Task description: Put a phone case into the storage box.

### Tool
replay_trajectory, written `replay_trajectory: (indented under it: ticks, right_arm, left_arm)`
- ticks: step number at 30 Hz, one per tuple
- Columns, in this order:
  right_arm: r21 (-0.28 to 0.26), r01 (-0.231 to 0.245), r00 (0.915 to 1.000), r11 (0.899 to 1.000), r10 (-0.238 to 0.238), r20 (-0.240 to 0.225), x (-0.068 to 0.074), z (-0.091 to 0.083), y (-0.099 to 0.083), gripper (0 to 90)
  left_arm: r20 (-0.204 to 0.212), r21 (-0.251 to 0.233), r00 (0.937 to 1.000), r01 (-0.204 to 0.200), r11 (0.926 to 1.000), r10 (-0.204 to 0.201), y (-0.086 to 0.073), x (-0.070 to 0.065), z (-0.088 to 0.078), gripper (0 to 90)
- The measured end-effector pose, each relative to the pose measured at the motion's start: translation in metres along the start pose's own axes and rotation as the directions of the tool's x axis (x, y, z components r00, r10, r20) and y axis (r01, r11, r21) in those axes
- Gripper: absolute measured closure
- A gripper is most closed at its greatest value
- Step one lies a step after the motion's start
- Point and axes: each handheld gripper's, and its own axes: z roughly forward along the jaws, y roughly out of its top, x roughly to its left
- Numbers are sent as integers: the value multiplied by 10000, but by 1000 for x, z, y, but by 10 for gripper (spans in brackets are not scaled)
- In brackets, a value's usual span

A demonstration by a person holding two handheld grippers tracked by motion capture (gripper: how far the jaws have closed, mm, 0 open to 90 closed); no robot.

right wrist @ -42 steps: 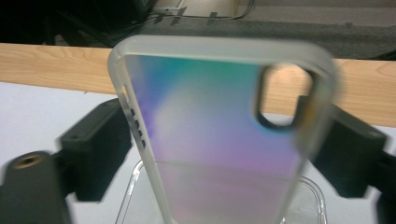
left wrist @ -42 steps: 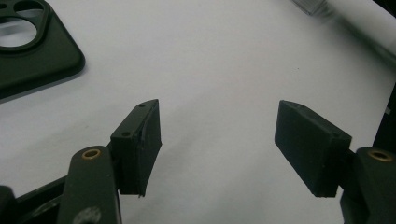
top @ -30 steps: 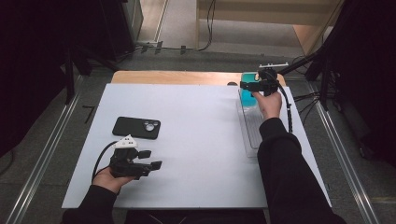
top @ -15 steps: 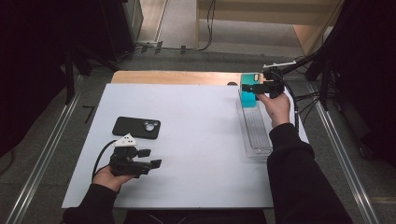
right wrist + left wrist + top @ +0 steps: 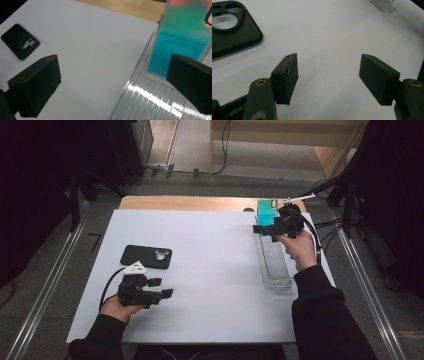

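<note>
While I watch from far away, I see a big white flat board [image 5: 210, 270] lying on a wooden table top [image 5: 185, 203], with grey floor [image 5: 45, 285] and metal rails [image 5: 40, 295] around it and dark walls on both sides.

Using the board as my landmark: a black phone case with round camera holes [image 5: 146, 257] lies flat on its left part. A long clear plastic tray with ridges [image 5: 274, 262] lies along its right edge. A bright blue-green flat slab [image 5: 267, 211] stands at the far end of that tray.

From the right gripper view I see the slab [image 5: 182, 47] up close, upright, its bottom inside the tray [image 5: 140, 100]; the top camera shows it small. From the left gripper view I see the case [image 5: 232, 32] close by and bare board [image 5: 329, 37] ahead.

My left gripper [image 5: 160, 289] rests low on the board near its front edge, just in front of the case, jaws wide apart, holding nothing. My right gripper [image 5: 261, 231] hangs over the tray's far end, jaws wide apart too, holding nothing, with the slab close beside one jaw.
</note>
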Motion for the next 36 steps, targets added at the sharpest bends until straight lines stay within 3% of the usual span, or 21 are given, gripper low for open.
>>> replay_trajectory:
  ticks: [7,10,12,28,36]
  right_arm:
    - [0,132,9986,9999,-132,-513,10,-5,-15,0]
    - [150,335,9983,9993,-328,-472,17,-6,-20,1]
    - [39,439,9983,9990,-437,-378,22,-9,-24,133]
    - [388,823,9807,9959,-740,-1810,46,-13,-52,139]
    - [382,1276,9726,9911,-1175,-2005,57,-16,-72,141]
  left_arm:
    - [-9,-36,10000,-68,10000,68,1,0,-3,319]
    - [-25,-68,10000,-83,9999,83,1,1,-4,318]
    - [-31,-69,10000,-31,10000,30,1,1,-4,318]
    - [130,13,9999,-84,10000,84,8,3,-1,319]
    - [223,0,9997,-126,9999,126,11,3,1,319]
